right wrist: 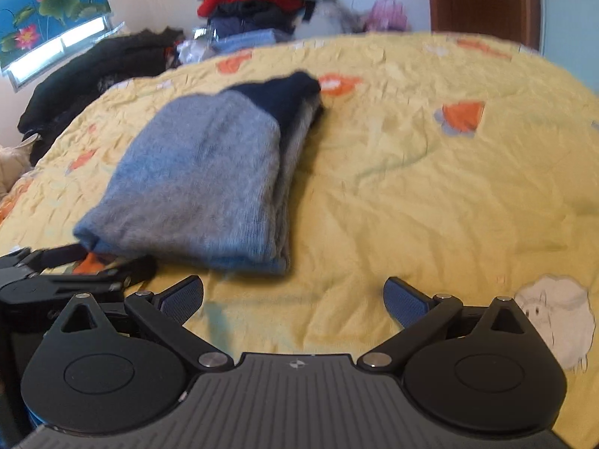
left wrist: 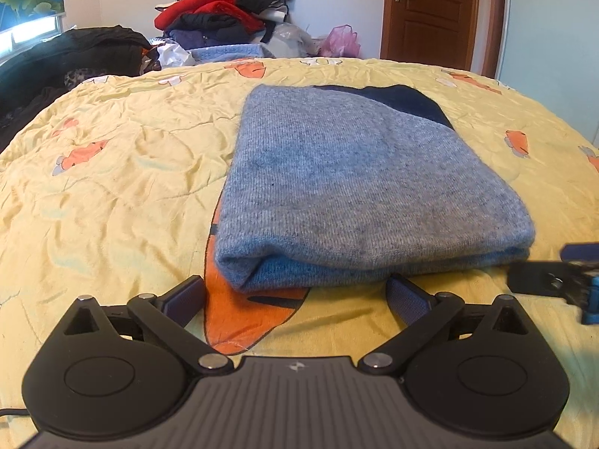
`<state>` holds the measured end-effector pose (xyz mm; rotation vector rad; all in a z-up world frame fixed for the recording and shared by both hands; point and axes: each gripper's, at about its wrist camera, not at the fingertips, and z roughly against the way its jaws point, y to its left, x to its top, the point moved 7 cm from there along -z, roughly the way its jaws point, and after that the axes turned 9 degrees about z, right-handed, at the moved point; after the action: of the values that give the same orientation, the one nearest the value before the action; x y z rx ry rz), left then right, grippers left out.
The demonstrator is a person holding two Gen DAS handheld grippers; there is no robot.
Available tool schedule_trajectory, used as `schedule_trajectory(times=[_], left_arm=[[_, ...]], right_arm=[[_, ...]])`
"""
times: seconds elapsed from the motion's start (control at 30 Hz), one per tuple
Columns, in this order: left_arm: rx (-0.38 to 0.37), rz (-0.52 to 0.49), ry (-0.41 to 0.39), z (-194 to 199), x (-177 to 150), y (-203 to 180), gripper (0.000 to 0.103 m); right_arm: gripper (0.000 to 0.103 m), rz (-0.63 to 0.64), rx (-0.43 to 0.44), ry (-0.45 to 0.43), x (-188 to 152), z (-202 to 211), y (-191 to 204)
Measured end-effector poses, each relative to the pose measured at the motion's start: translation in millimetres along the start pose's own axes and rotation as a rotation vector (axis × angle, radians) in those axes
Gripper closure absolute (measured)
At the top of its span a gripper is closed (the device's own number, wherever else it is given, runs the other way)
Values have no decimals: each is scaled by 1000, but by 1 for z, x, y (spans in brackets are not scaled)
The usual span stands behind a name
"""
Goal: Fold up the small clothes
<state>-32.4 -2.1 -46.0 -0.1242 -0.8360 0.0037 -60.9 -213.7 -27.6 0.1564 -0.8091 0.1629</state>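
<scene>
Folded garment: a grey-blue knitted sweater [left wrist: 359,187] with a dark navy part at its far end, folded into a thick rectangle; centre of the left wrist view, left of centre in the right wrist view [right wrist: 202,179].
Support: a yellow quilt [left wrist: 112,187] printed with orange motifs; the sweater lies flat on it.
Left gripper [left wrist: 295,293]: bottom centre of its own view, fingers spread wide and holding nothing, tips just short of the sweater's near folded edge.
Right gripper [right wrist: 294,295]: bottom centre of its own view, fingers spread wide and empty, over bare quilt to the right of the sweater's near corner.
Background, upper centre: a pile of red and dark clothes [left wrist: 224,7].
Background, upper right: a brown wooden door [left wrist: 430,11].
Image quality: right wrist view blurred.
</scene>
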Motion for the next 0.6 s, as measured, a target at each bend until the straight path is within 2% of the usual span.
schedule_trajectory(times=[0.23, 0.43, 0.6], left_arm=[[-10, 2, -6, 1, -2, 2, 0], [-8, 1, -10, 1, -2, 1, 0], [-6, 1, -12, 1, -2, 1, 0]], right_arm=[[0, 51, -93, -68, 0, -11, 4], [0, 106, -161, -53, 0, -18, 10], [0, 92, -184, -58, -1, -17, 10]])
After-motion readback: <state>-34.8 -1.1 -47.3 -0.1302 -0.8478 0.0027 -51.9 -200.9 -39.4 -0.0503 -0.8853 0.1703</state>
